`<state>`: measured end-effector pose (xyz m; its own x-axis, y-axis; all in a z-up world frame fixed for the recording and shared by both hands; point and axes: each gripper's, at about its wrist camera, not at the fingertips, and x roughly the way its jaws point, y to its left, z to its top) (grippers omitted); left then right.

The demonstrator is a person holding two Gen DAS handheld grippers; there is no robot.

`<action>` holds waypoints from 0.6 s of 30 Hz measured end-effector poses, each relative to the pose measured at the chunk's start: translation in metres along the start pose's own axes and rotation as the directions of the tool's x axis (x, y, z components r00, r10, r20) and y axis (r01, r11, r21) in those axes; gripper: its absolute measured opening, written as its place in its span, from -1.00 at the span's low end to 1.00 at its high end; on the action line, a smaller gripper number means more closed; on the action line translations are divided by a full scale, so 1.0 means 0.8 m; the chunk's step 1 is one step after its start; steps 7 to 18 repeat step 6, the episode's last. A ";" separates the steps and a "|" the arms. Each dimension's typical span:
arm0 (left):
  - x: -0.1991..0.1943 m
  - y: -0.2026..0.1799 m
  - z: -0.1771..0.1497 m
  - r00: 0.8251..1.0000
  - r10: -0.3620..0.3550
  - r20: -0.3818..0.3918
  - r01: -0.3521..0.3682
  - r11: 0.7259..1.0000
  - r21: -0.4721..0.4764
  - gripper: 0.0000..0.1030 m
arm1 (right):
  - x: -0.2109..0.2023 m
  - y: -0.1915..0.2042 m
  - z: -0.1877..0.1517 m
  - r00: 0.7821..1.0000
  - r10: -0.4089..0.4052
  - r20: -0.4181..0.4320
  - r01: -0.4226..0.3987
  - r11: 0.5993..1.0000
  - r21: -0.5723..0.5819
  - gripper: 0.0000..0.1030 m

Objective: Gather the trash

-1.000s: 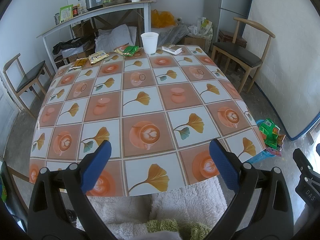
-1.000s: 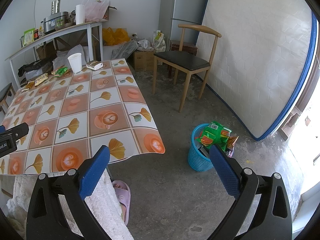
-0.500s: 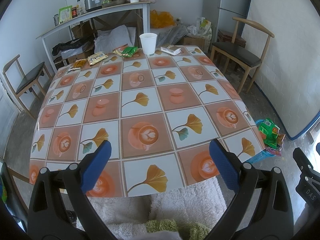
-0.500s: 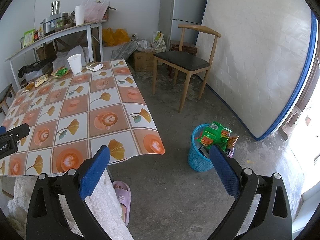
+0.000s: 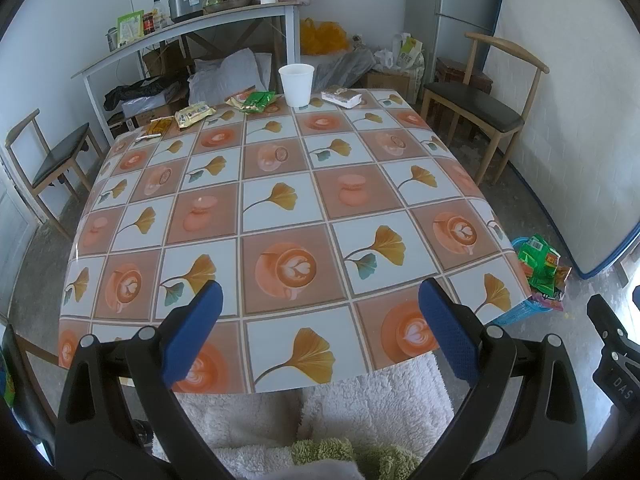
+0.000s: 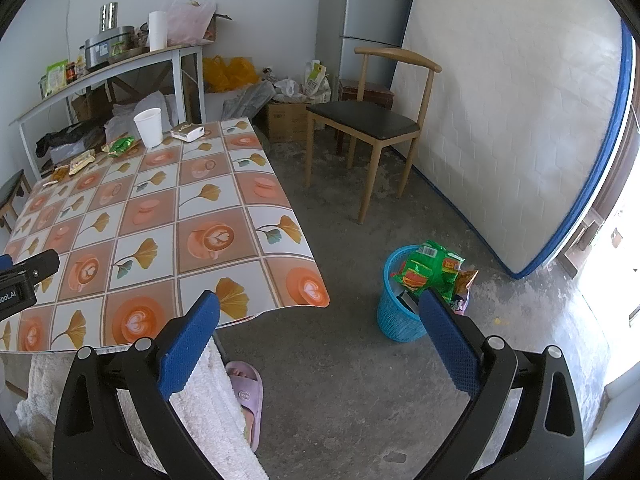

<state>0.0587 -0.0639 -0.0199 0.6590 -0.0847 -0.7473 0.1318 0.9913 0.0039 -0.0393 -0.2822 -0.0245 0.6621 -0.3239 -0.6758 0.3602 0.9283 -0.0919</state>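
Along the far edge of the patterned table [image 5: 280, 216] lie a white paper cup [image 5: 296, 85], a green wrapper [image 5: 258, 101], a yellow snack packet [image 5: 194, 114], an orange packet [image 5: 158, 126] and a small white pack [image 5: 341, 96]. The cup [image 6: 149, 127] and green wrapper [image 6: 120, 146] also show in the right wrist view. A blue basket [image 6: 396, 316] stuffed with green and orange wrappers [image 6: 430, 272] stands on the floor right of the table. My left gripper [image 5: 318, 326] hangs open over the table's near edge, holding nothing. My right gripper [image 6: 320, 336] is open above the floor, between table corner and basket.
A wooden chair [image 6: 372, 120] stands beyond the basket, another chair [image 5: 52, 156] left of the table. A cluttered shelf [image 5: 192, 28] runs behind the table, a mattress [image 6: 512, 120] leans on the right wall. A pink slipper [image 6: 248, 396] and fluffy white fabric [image 5: 320, 412] lie below me.
Both views shifted only slightly; the left gripper's view edged a little toward the table. Both grippers stay open and hold nothing.
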 end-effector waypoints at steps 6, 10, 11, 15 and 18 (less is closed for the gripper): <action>0.002 -0.001 -0.001 1.000 -0.002 -0.003 0.002 1.000 0.000 0.83 | 0.000 -0.002 0.000 1.000 0.001 0.000 -0.001 1.000 0.000 0.88; 0.002 -0.001 -0.001 1.000 -0.002 -0.003 0.002 1.000 0.000 0.83 | 0.000 -0.002 0.000 1.000 0.001 0.000 -0.001 1.000 0.000 0.88; 0.002 -0.001 -0.001 1.000 -0.002 -0.003 0.002 1.000 0.000 0.83 | 0.000 -0.002 0.000 1.000 0.001 0.000 -0.001 1.000 0.000 0.88; 0.002 -0.001 -0.001 1.000 -0.002 -0.003 0.002 1.000 0.000 0.83 | 0.000 -0.002 0.000 1.000 0.001 0.000 -0.001 1.000 0.000 0.88; 0.002 -0.001 -0.001 1.000 -0.002 -0.003 0.002 1.000 0.000 0.83 | 0.000 -0.002 0.000 1.000 0.001 0.000 -0.001 1.000 0.000 0.88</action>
